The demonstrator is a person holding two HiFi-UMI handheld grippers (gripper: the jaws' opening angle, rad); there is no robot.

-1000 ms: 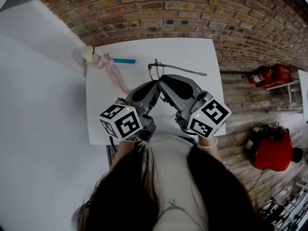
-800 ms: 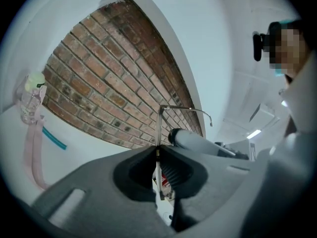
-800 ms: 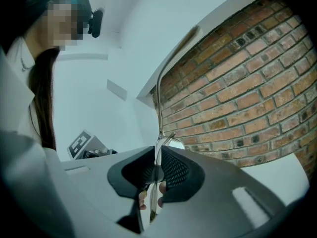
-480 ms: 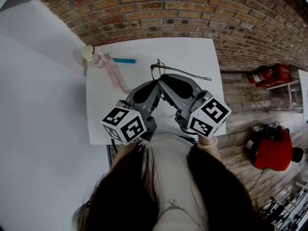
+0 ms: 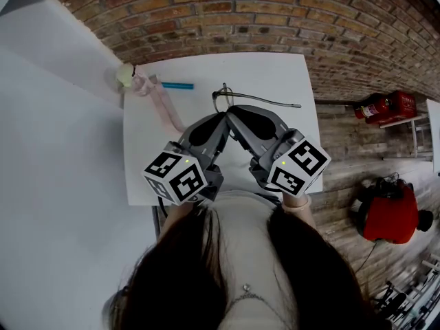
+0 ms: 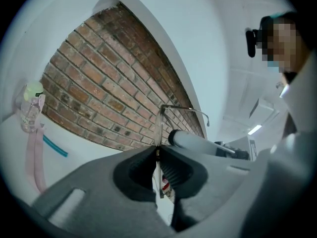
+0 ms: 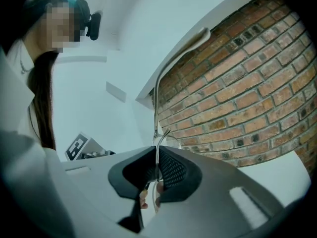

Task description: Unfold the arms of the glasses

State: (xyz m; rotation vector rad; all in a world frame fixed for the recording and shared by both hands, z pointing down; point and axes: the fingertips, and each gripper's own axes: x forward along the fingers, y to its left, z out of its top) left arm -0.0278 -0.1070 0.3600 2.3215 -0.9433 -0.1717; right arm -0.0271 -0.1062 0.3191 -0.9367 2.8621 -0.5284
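Observation:
Thin wire-framed glasses [image 5: 227,96] are held above the white table [image 5: 289,74] between both grippers. My left gripper [image 5: 223,115] is shut on the frame at a lens rim [image 6: 158,128]. My right gripper [image 5: 230,110] is shut on the frame too [image 7: 157,155]. One arm [image 5: 265,102] sticks out to the right over the table. In the right gripper view that arm [image 7: 171,68] rises up from the jaws. The left gripper view shows the arm [image 6: 185,110] folded out beside the right gripper's finger [image 6: 198,144].
A pink strip [image 5: 163,105] with a pale round object [image 5: 124,75] lies at the table's far left, beside a teal stick [image 5: 177,86]. A brick wall [image 5: 275,19] backs the table. A red machine [image 5: 388,212] and a red item [image 5: 385,107] stand on the floor at right.
The glasses arm wavered slightly, dipping and then rising back. Both grippers have kept their hold and barely moved.

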